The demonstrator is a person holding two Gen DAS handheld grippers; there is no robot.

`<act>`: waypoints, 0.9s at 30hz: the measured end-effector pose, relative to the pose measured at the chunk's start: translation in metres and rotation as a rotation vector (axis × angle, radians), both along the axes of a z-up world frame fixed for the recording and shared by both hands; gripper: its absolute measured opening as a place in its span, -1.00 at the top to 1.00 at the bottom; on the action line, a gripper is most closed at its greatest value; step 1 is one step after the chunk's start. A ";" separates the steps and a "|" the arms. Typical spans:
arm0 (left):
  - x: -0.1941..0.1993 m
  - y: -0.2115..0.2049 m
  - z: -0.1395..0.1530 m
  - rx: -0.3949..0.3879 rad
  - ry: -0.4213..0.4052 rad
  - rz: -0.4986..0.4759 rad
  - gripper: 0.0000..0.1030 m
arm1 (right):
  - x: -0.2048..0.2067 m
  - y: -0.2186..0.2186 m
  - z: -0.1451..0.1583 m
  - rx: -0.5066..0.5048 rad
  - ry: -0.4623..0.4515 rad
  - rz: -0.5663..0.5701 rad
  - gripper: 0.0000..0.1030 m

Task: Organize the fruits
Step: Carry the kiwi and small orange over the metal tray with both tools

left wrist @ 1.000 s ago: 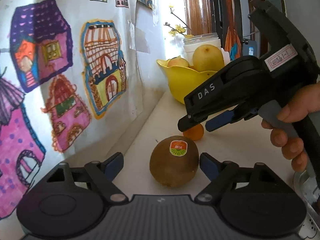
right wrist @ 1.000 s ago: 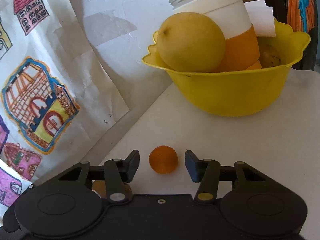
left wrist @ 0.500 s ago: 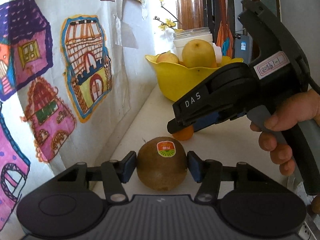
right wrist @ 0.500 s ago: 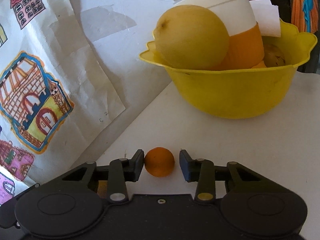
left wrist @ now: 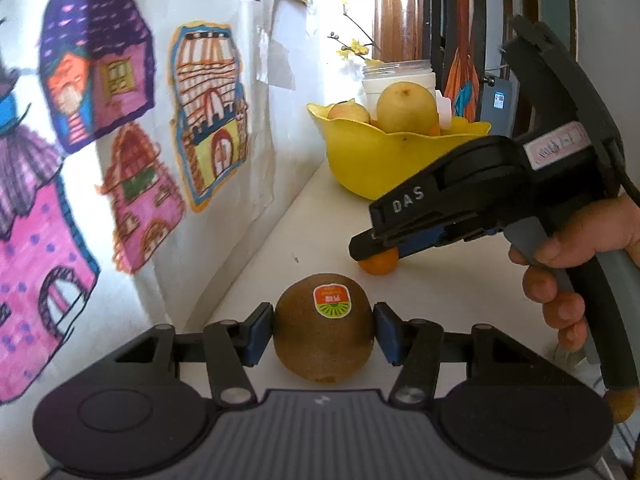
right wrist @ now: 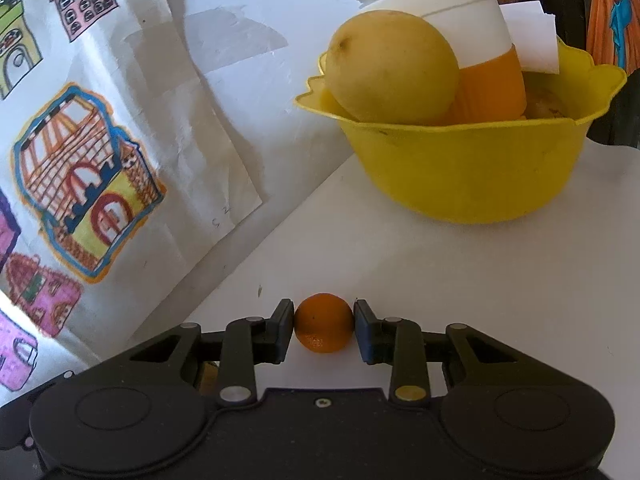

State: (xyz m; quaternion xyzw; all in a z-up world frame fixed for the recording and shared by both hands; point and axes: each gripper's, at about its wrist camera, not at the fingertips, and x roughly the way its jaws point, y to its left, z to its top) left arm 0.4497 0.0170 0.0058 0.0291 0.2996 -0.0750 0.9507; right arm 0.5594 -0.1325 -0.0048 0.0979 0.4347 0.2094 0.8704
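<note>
A brown kiwi (left wrist: 324, 334) with a red and green sticker sits on the white tabletop (left wrist: 452, 304). My left gripper (left wrist: 323, 330) is shut on it, both blue pads against its sides. A small orange (right wrist: 324, 328) rests on the table just beyond, also visible in the left wrist view as the small orange (left wrist: 379, 266). My right gripper (right wrist: 324, 325) is shut on that orange, one pad on each side. In the left wrist view the right gripper (left wrist: 374, 250) reaches in from the right, held by a hand (left wrist: 568, 256).
A yellow bowl (right wrist: 460, 176) stands further back on the table, holding a large yellow pear (right wrist: 390, 66), an apple (left wrist: 348, 112) and other fruit. A white jar (right wrist: 460, 28) stands behind it. Paper with coloured house drawings (left wrist: 120, 128) covers the wall on the left.
Both grippers have closed. The left pads came in onto the kiwi, and the right pads came in onto the small orange. Neither fruit has left the table.
</note>
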 end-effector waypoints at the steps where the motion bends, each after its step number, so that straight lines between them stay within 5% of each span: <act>1: -0.002 0.002 0.001 -0.007 0.003 0.002 -0.13 | -0.003 -0.001 0.001 -0.001 0.001 0.006 0.33; 15: -0.032 0.017 0.004 -0.070 0.025 0.028 -0.13 | -0.045 -0.032 0.029 0.009 0.016 0.051 0.34; 27: -0.059 -0.011 0.023 -0.117 0.013 -0.019 -0.13 | -0.107 -0.093 0.067 0.064 -0.009 0.052 0.34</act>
